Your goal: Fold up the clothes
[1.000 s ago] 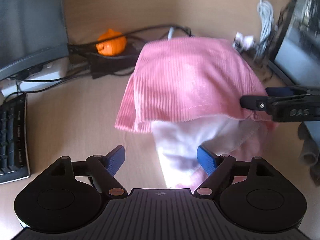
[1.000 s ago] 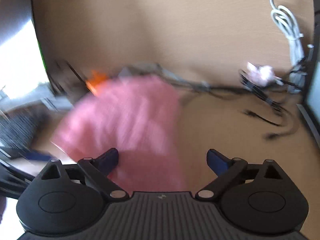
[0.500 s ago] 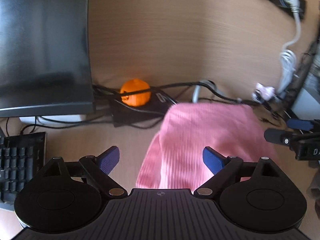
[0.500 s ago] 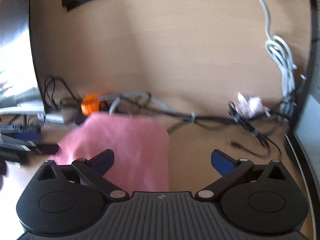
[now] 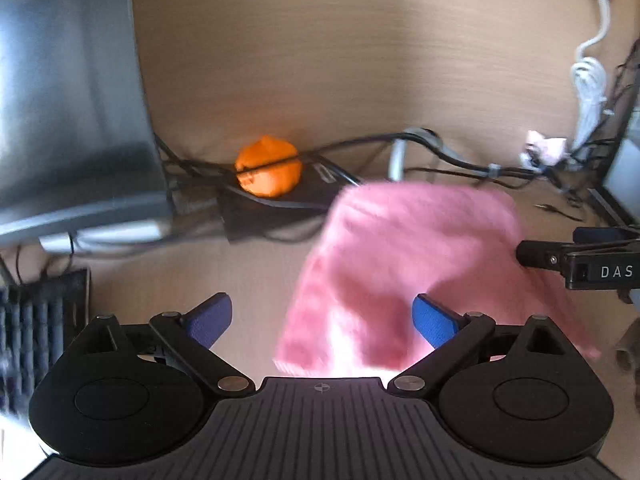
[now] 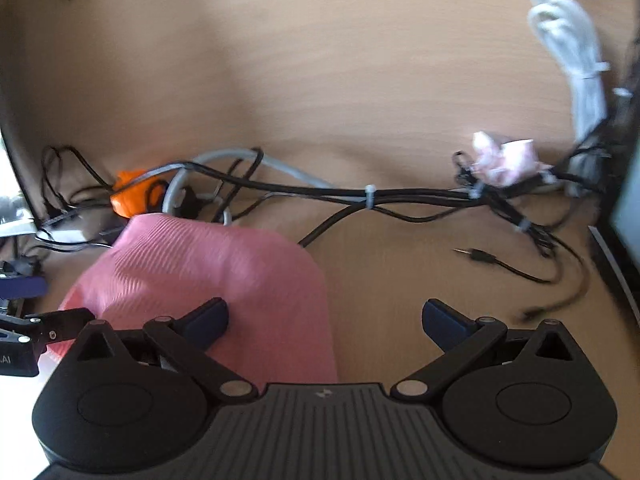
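A pink ribbed garment (image 5: pixel 412 264) lies bunched on the wooden desk, ahead and right of my left gripper (image 5: pixel 322 318), which is open and empty. In the right wrist view the garment (image 6: pixel 224 272) lies at the lower left. My right gripper (image 6: pixel 326 318) is open and empty, its left finger (image 6: pixel 208 318) over the cloth. The right gripper also shows in the left wrist view (image 5: pixel 576 258) at the garment's right edge. The left gripper shows at the far left of the right wrist view (image 6: pixel 36 320).
A monitor (image 5: pixel 68 92) stands at the left with a keyboard (image 5: pixel 40 320) below it. An orange pumpkin toy (image 5: pixel 268 172) and tangled black cables (image 6: pixel 400 194) lie along the back. A coiled white cable (image 6: pixel 572 60) hangs at the right.
Both grippers drew back and upward from the garment, then dipped toward it again. The garment now lies lower and closer in both views; the white underside seen a second ago is hidden.
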The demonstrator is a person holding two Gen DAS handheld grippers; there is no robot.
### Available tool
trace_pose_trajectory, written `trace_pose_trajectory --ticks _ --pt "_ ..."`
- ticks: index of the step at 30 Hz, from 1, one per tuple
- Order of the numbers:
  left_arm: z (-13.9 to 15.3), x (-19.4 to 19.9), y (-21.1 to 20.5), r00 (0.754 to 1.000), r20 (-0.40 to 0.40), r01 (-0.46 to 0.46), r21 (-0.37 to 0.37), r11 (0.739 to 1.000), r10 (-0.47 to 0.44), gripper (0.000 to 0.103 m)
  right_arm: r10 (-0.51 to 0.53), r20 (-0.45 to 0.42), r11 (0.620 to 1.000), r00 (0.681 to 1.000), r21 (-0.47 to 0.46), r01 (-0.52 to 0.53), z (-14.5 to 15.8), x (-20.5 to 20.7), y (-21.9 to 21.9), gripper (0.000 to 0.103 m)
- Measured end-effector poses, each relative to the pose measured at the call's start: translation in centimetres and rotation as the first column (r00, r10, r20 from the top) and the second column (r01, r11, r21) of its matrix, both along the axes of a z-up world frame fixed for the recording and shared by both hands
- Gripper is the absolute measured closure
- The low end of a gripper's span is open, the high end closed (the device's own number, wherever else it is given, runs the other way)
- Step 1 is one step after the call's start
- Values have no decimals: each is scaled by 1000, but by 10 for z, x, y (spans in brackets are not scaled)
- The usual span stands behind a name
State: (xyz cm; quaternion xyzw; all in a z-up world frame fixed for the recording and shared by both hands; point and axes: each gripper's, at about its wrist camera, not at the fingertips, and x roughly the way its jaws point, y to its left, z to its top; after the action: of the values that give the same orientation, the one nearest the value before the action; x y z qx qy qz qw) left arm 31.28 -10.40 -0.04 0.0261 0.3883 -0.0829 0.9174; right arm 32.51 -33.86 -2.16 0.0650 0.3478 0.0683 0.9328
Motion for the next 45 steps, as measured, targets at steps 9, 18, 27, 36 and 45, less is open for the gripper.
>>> trace_pose_trajectory --ticks 9,18,27,36,45 --pt "-26 -20 -8 996 -43 -68 102 992 72 2 28 -11 998 1000 -60 -29 -25 -28 17 0" --pt "-23 -57 -3 986 -61 -148 72 986 152 1 -12 -40 999 999 -31 11 -21 -60 11 0" --pt "-36 -126 3 986 -45 -164 -28 986 163 0 27 -41 992 999 -121 -32 -26 -137 31 0" --pt "-45 -144 -9 985 48 -165 20 986 163 0 45 15 987 999 -155 -42 -34 -150 32 0" --pt "-49 -137 -11 981 107 -166 14 986 164 0 43 31 987 999 -158 -38 -35 -135 29 0"
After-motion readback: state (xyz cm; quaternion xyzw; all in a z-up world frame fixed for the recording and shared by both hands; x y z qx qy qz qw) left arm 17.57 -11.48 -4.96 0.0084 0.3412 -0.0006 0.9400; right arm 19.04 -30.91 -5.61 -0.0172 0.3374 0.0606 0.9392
